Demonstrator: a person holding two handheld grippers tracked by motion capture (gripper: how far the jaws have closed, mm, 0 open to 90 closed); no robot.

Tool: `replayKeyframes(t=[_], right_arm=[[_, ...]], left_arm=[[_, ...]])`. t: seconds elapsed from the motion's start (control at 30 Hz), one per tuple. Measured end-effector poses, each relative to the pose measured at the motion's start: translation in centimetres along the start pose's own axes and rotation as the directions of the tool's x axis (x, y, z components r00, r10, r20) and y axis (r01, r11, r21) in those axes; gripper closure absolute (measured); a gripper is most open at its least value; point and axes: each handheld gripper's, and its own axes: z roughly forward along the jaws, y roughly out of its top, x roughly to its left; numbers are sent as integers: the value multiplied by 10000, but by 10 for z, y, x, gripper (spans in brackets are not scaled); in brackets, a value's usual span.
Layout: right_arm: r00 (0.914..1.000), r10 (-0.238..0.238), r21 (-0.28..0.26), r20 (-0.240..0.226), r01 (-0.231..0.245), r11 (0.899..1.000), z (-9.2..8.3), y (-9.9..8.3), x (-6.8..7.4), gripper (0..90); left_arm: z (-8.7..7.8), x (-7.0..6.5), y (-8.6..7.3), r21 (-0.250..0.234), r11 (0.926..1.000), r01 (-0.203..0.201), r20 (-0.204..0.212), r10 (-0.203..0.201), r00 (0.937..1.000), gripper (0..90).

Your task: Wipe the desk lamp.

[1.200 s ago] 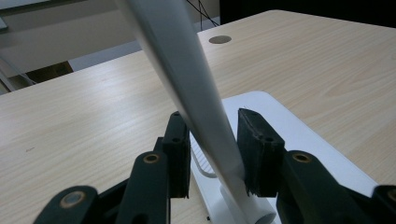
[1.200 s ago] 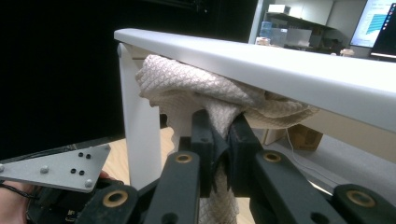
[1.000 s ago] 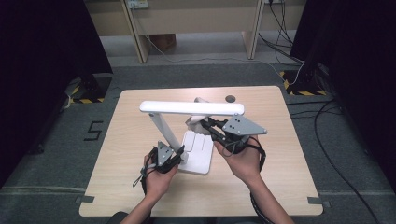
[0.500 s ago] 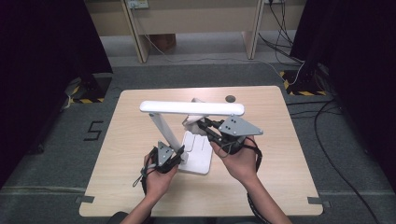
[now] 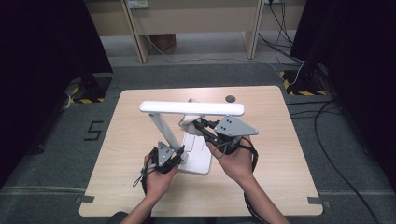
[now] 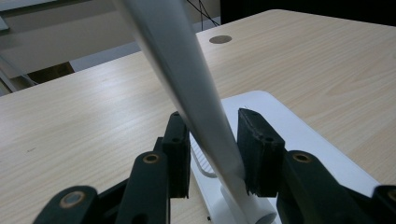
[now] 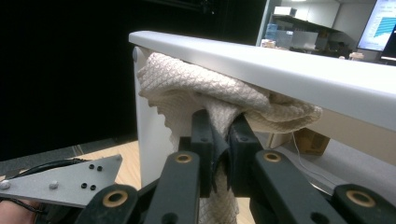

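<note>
Little has shifted since the earlier high-view frames: the right gripper [image 5: 201, 125] is seen marginally lower and nearer the lamp post, while the left gripper [image 5: 176, 155] and the white desk lamp [image 5: 191, 108] lie as they did.

Wiping of the lamp appears to be under way. A cream waffle-weave cloth [image 7: 219, 100] is pressed up against the underside of the lamp's horizontal light bar [image 7: 299, 77], at the centre of the right gripper view, near the corner where the bar meets the upright post. How much of the bar has been cleaned cannot be told; no dirt or streaks are visible. The long stretch running toward the right of that frame is judged still to be covered.

The cloth is pinched between the right gripper's jaws, which are pressed together on a fold of it. The lamp's slanted post [image 6: 196, 93] is clamped just above the base [image 6: 299, 135] by the left gripper's jaws, both pads lying against it at the middle of the left gripper view. In the high view both hands are seen low at centre frame on the wooden table [image 5: 289, 154], the left hand [image 5: 156, 179] beside the base, the right hand [image 5: 238, 161] angled up toward the bar.
</note>
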Motion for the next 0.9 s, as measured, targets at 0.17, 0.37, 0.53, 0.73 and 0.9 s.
replayKeyframes(t=[0.17,0.37,0.53,0.73,0.9], right_arm=[[10000,-20,-3,-33,20,10000,4,0,2,840],[10000,-38,-20,-61,38,10000,8,1,6,839],[10000,-42,4,-83,42,10000,11,2,8,840],[9999,-102,4,-104,102,9999,14,3,10,839],[9999,-47,16,-162,48,10000,18,4,13,839]], left_arm=[[0,0,0,15,10000,-29,-6,29,10000,651],[0,0,0,11,10000,-10,-16,10,10000,651],[0,0,0,7,10000,-12,-23,12,10000,651],[0,-1,0,10,10000,-35,-34,35,10000,651],[0,0,0,81,9999,-66,20,66,10000,650]])
